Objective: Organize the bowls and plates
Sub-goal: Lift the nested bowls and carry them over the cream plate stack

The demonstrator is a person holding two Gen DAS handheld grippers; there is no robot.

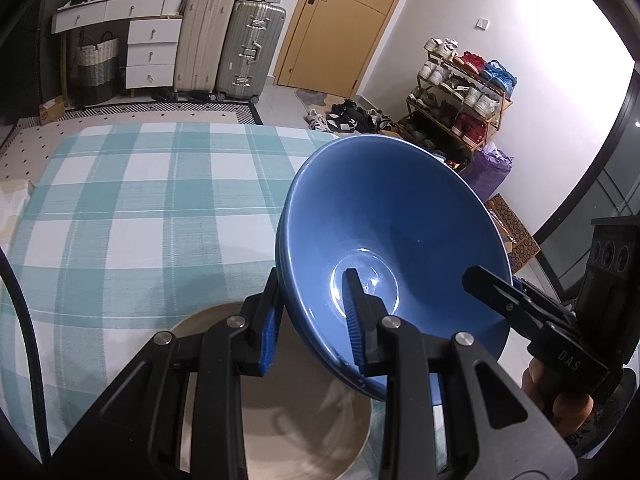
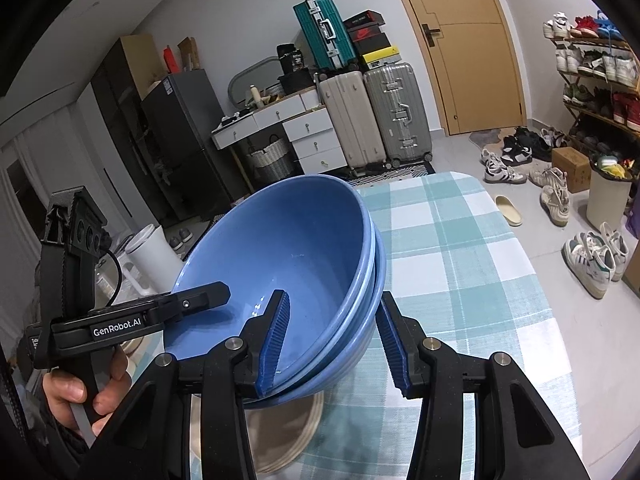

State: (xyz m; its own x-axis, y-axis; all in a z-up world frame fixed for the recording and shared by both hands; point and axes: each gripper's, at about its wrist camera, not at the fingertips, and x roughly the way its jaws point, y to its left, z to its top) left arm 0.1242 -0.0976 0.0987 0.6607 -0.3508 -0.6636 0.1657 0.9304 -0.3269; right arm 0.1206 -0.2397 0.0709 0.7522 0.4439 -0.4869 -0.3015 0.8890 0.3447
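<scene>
1. Tan wooden door w/ dark lever handle (image 1: 344, 24) is set in white walls (image 1: 500, 12).
2. Beige and silver hard-shell suitcases (image 2: 376, 116) are stood upright beside a white drawer unit w/ round knobs (image 1: 152, 52).
3. Woven two-tone basket (image 1: 96, 68) is tucked under the desk.
4. Wooden slatted shoe rack (image 1: 460, 96) is filled w/ sneakers; more pairs are scattered on the pale tiled floor (image 2: 532, 208).
5. Dark tall fridge (image 2: 180, 136) is seen at left.

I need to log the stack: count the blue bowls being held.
2 blue bowls, nested: the inner bowl sits inside the outer bowl, both gripped at opposite rims above the beige plates. A third could be hidden.
</scene>
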